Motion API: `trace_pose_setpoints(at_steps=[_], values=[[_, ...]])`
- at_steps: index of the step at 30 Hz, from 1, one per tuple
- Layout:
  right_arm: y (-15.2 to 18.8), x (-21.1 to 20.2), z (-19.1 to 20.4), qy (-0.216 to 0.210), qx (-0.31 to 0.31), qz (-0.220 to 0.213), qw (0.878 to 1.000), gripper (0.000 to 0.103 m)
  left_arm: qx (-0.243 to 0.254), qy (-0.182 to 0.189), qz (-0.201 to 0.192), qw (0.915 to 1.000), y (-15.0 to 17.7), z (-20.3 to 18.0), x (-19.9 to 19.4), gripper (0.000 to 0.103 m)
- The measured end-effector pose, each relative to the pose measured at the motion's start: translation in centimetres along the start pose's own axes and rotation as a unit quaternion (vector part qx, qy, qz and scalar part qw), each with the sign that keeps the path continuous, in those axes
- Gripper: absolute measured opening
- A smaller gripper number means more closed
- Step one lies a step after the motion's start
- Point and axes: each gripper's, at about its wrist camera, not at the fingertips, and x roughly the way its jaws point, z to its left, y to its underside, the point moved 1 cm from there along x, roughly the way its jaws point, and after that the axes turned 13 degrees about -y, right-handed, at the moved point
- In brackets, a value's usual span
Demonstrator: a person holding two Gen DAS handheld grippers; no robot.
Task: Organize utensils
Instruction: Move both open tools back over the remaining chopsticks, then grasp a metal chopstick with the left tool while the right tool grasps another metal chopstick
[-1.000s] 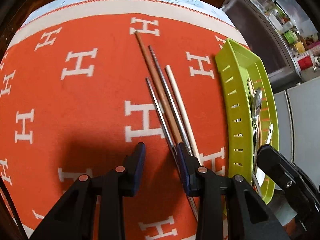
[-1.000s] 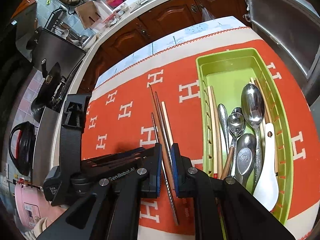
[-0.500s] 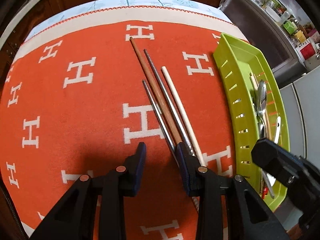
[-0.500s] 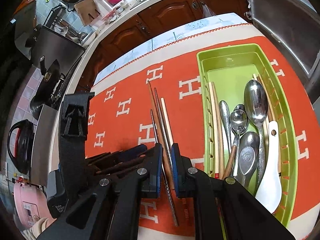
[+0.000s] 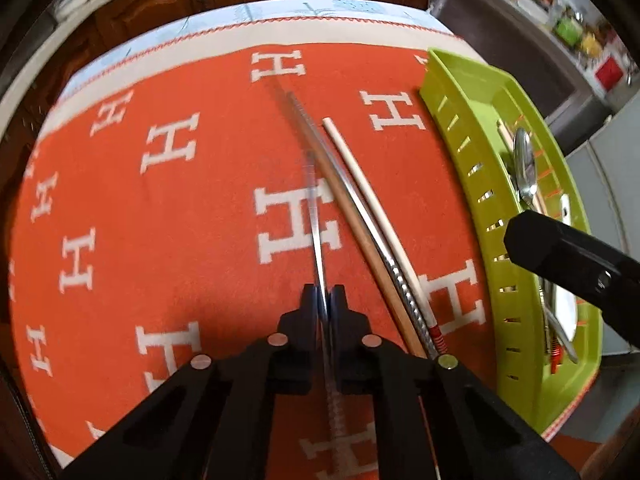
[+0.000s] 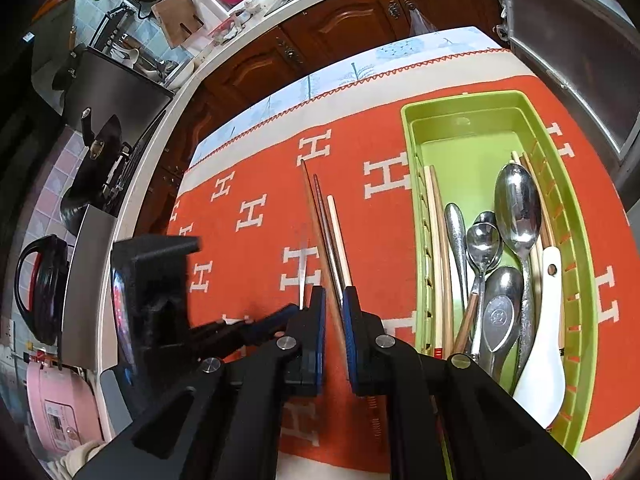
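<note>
My left gripper (image 5: 322, 300) is shut on a metal chopstick (image 5: 316, 216) and holds it off the orange cloth; it looks blurred. Three chopsticks stay on the cloth just right of it: a brown wooden one (image 5: 360, 236), a metal one (image 5: 384, 256) and a pale one (image 5: 372, 192). My right gripper (image 6: 333, 304) hovers over these with a narrow gap between its jaws and nothing in them. The green utensil tray (image 6: 460, 120) holds several spoons (image 6: 518, 208), chopsticks and a white ladle spoon (image 6: 544, 352); it also shows in the left wrist view (image 5: 472, 92).
The orange cloth with white H marks (image 5: 168, 144) covers the table, which ends at wooden cabinets (image 6: 352, 16). A counter at left carries a kettle (image 6: 40, 284), a pink cooker (image 6: 60, 412) and pans. A metal appliance (image 6: 580, 52) stands at right.
My left gripper has shut on the leftmost metal chopstick and lifted it off the cloth. The other three chopsticks have stayed in place. The right gripper has barely moved.
</note>
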Motion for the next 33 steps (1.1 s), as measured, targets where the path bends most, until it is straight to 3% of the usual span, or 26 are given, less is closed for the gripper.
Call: trace_pose_setpoints(at_steps=[7, 16, 33], values=[[-0.6, 2.2, 0.1, -0.003, 0.007, 0.024, 1.000, 0.010, -0.054, 0.047, 0.021, 0.9972, 0.4, 3.5, -0.4, 0.003], [-2.3, 6.9, -0.1, 0.012, 0.009, 0.060, 0.998, 0.008, -0.097, 0.080, 0.006, 0.9921, -0.1, 8.7, -2.1, 0.003], [-2.8, 11.9, -0.1, 0.082, -0.014, 0.097, 0.992, 0.007, -0.120, 0.106, 0.003, 0.9871, 0.0, 10.6, -2.1, 0.003]])
